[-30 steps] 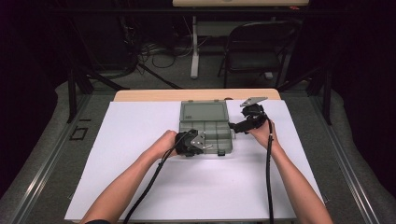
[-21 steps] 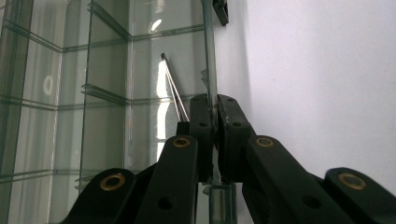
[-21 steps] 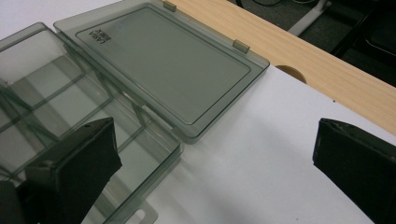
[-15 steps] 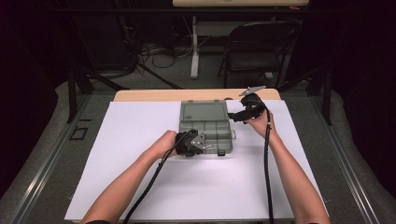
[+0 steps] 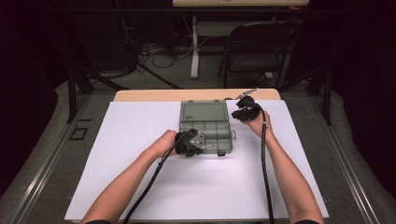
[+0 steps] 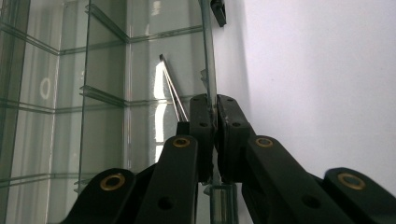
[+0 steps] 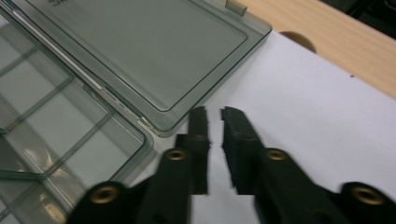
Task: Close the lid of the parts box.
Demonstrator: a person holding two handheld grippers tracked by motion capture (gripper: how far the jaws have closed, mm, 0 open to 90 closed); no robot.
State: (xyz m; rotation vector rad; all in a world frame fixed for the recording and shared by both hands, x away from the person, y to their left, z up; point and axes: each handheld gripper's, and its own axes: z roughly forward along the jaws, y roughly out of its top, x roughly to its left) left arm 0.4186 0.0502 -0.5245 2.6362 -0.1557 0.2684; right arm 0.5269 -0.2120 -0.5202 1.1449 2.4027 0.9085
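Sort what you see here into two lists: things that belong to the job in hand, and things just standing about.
Job in hand:
compartment box
its open lid
left gripper, clamped on the box's wall
right gripper, shut beside the lid

Standing about:
white sheet
chair
floor cables

I note a white sheet (image 5: 140,154) covering most of the table, with a strip of bare wooden tabletop (image 5: 154,95) showing along its far edge. Beyond the table I see a black folding chair (image 5: 254,49) on the grey floor (image 5: 42,154), beside the white leg (image 5: 194,46) of another desk. Loose cables (image 5: 161,53) lie coiled on the floor to the left of that leg. A small square outline (image 5: 77,134) is marked on the floor left of the table.
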